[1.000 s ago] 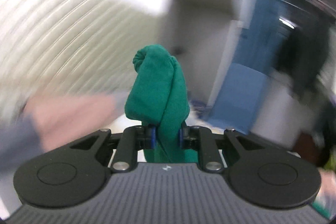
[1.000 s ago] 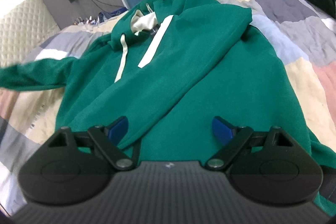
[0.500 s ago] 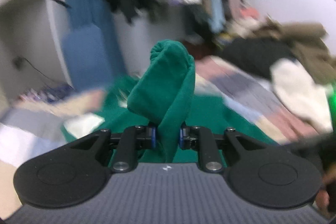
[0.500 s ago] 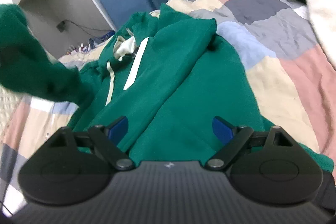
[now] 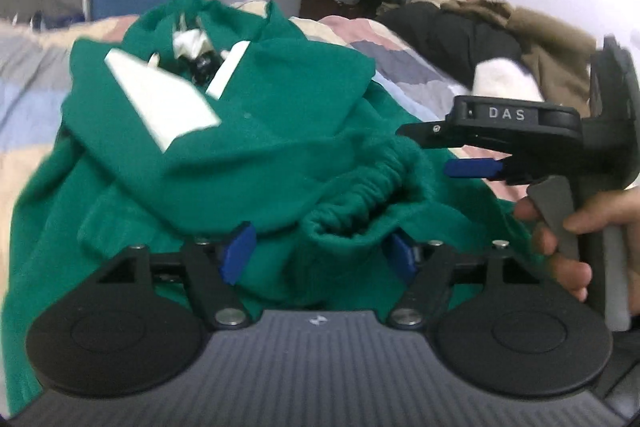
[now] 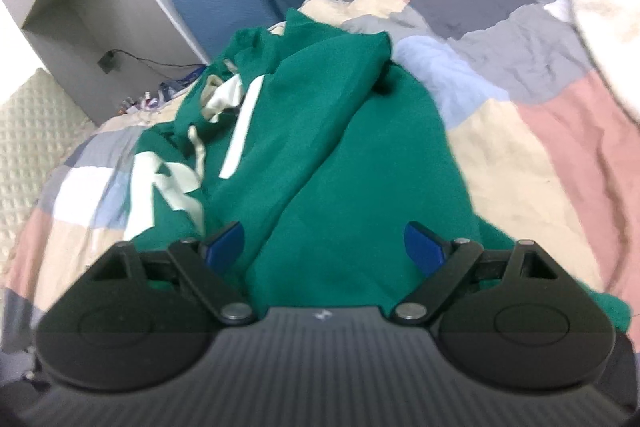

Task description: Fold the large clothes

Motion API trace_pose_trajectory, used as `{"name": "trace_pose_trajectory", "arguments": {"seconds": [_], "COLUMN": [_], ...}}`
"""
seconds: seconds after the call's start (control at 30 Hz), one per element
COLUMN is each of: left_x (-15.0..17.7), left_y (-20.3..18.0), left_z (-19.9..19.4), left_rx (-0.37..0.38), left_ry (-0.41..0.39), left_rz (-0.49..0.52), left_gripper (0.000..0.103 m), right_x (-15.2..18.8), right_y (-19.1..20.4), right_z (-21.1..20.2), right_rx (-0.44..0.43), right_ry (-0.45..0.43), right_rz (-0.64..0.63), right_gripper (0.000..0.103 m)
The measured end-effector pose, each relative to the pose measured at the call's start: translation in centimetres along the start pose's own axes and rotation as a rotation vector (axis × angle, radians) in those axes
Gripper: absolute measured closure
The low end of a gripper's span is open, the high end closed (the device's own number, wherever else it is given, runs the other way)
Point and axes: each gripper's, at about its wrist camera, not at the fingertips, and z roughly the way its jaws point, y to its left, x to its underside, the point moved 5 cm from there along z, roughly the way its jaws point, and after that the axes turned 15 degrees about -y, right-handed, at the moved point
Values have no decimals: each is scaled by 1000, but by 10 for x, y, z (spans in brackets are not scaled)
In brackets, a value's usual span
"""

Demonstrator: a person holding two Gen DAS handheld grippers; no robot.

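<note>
Patchwork bed [image 6: 520, 131] carries green hoodie [image 6: 320, 163], spread flat w/ sleeves folded in. Left gripper [image 5: 318, 253]: fingers just opened wide, ribbed cuff [image 5: 360, 203] lying loose between. Right gripper [image 6: 324, 245]: fingers wide, empty, over hoodie.

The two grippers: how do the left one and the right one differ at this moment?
The left gripper has just opened, the green sleeve cuff lying loose between its jaws; the right gripper is open with nothing gathered between them. Both hover over the green hoodie.
</note>
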Motion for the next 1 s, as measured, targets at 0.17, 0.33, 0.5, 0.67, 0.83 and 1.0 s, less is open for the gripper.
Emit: {"name": "trace_pose_trajectory", "arguments": {"seconds": [0.17,0.33,0.5,0.67,0.83,1.0], "left_x": [3,-9,-9,-6,1,12], "left_y": [46,76,82,55,46,24], "left_z": [-14,-27,-28,-39,-40,-28], "left_rx": [-111,21,142,311,432,527], "left_ry": [-7,-28,-82,-139,-162,-125], "left_rz": [18,-7,-88,-38,-141,-215], "left_gripper": [25,23,21,18,17,17], "right_x": [5,8,12,12,19,23], "right_y": [20,50,74,93,97,95], "right_z": [-2,-3,3,3,13,14], "right_rx": [-104,-217,-289,-338,-332,-317], "right_ry": [5,-24,-34,-68,-23,23], "right_rz": [-13,-45,-80,-136,-159,-155], "right_gripper": [15,15,15,15,19,22]}}
